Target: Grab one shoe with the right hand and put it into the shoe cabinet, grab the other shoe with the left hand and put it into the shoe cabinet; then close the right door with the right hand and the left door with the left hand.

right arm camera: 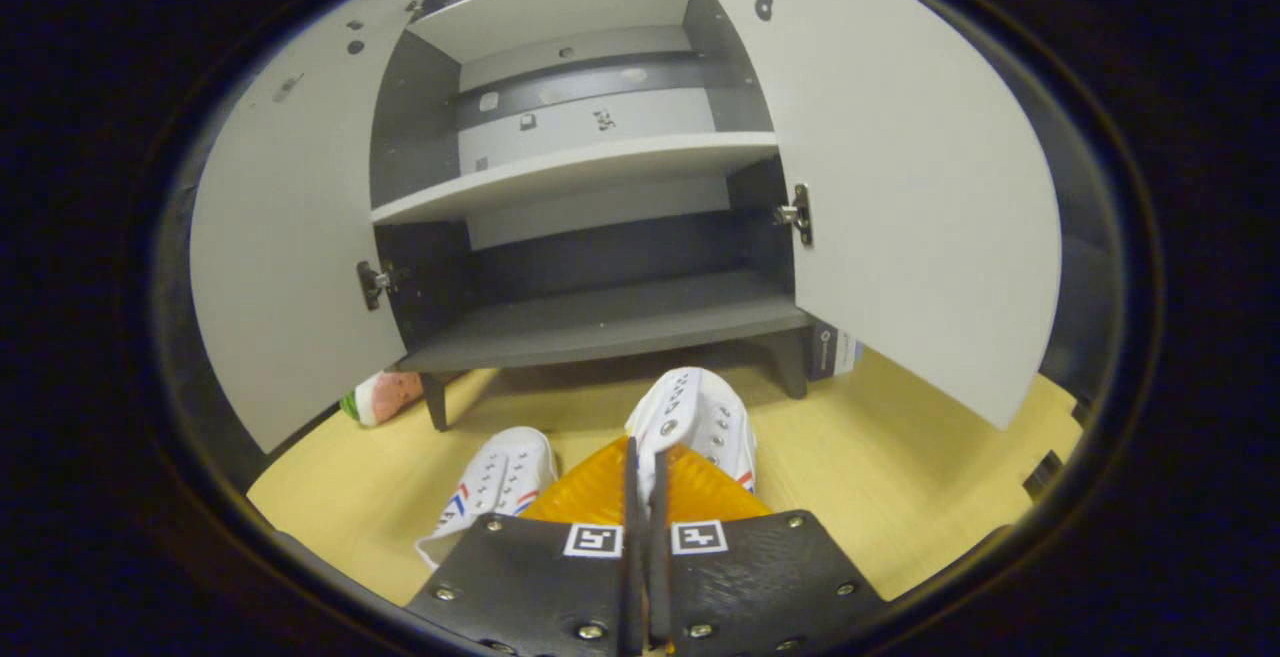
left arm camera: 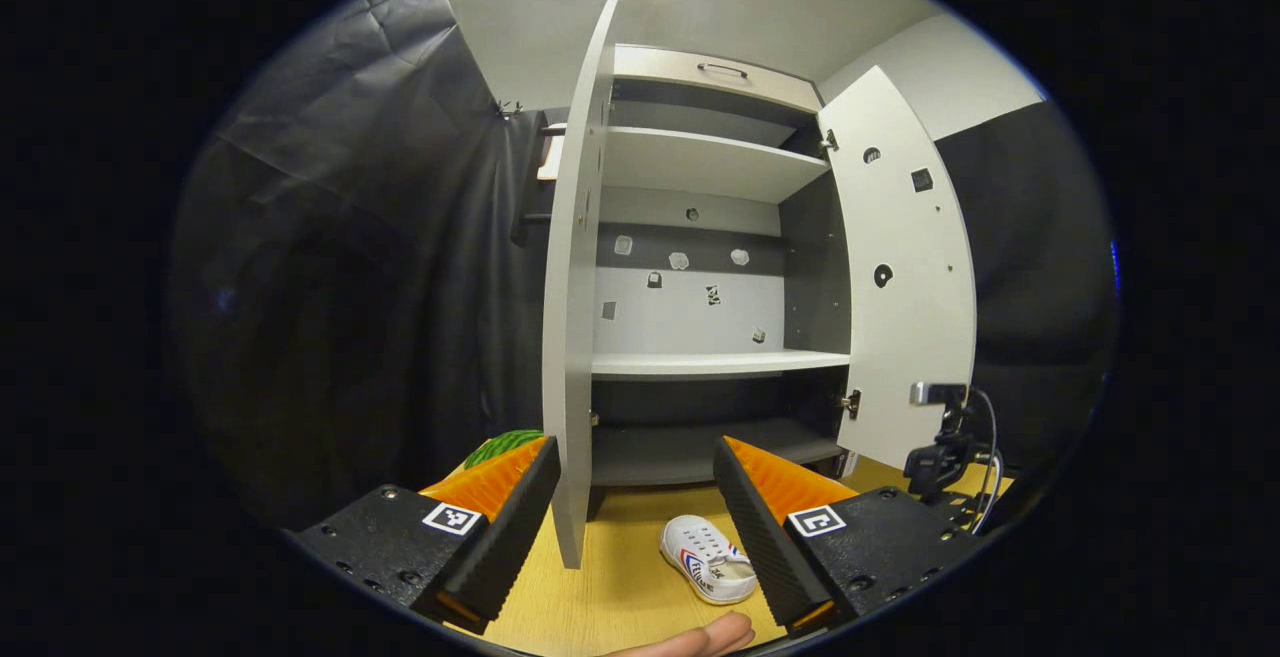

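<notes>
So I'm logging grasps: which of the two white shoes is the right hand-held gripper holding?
The right-hand shoe in the right gripper view, pinched by the right hand-held gripper. The other shoe lies free on the floor beside it.

Bright overhead light, sharp focus, strong fisheye bending at edges.
</notes>
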`<state>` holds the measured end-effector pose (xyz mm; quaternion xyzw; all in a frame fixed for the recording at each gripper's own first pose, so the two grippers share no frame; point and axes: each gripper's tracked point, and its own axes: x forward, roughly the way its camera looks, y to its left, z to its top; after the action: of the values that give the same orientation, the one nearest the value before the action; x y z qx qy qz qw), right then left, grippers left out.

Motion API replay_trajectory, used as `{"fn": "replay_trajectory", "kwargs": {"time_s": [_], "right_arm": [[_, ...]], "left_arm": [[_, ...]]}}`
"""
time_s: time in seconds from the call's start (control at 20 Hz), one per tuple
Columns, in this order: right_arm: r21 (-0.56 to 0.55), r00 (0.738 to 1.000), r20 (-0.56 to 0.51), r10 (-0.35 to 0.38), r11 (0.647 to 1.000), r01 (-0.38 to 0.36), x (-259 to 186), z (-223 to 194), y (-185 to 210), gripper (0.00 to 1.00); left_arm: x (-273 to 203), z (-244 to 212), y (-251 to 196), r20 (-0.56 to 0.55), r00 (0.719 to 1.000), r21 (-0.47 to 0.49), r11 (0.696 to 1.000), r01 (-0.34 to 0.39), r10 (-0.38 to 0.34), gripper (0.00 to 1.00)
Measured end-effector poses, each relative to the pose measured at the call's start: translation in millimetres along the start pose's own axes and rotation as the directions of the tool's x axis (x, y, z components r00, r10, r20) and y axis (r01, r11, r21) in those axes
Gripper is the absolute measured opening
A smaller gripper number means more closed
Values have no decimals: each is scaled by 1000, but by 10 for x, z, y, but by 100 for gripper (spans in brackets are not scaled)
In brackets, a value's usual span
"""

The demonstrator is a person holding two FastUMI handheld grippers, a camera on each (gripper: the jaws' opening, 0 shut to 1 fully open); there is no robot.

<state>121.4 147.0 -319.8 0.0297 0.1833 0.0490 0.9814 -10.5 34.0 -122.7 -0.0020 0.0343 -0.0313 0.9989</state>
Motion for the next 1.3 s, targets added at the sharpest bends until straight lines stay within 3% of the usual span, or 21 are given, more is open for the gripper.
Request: {"fn": "replay_trajectory", "kwargs": {"time_s": [0.25,0.3,0.35,0.45,0.5,0.55,0.65,0.75,0.95,1.3], "right_arm": [[-84,991,125,53,996,-43,-244,917,246,4],[-113,985,162,62,993,-44,-299,1163,281,4],[-136,979,194,68,990,-42,-326,1379,308,4],[-162,969,238,69,986,-31,-366,1761,349,4],[-181,965,252,67,983,-21,-367,1969,360,3],[-205,962,263,68,979,-13,-362,2147,384,4],[-259,957,281,71,966,4,-280,2543,428,4],[-289,956,286,73,957,13,-87,2880,497,4],[-314,967,242,85,949,-5,418,3303,548,4],[-400,989,98,109,914,-61,1496,3423,570,4]], "left_arm": [[19,-65,-1,-21,1000,-7,1000,-3,3,96],[36,-63,-17,-24,1000,-8,1000,-1,1,92],[45,-59,-28,-25,1000,-2,1000,2,-2,96],[82,-26,-24,-20,1000,13,1000,-5,6,92],[106,1,-38,-17,1000,17,1000,-5,6,96],[110,12,-63,-12,1000,16,1000,0,0,92],[127,47,-134,-1,1000,4,1000,17,-17,95],[152,57,-193,1,999,-8,999,33,-33,99],[233,108,-232,12,999,-21,999,40,-40,95],[370,116,-391,25,996,-58,994,89,-87,95]]}}
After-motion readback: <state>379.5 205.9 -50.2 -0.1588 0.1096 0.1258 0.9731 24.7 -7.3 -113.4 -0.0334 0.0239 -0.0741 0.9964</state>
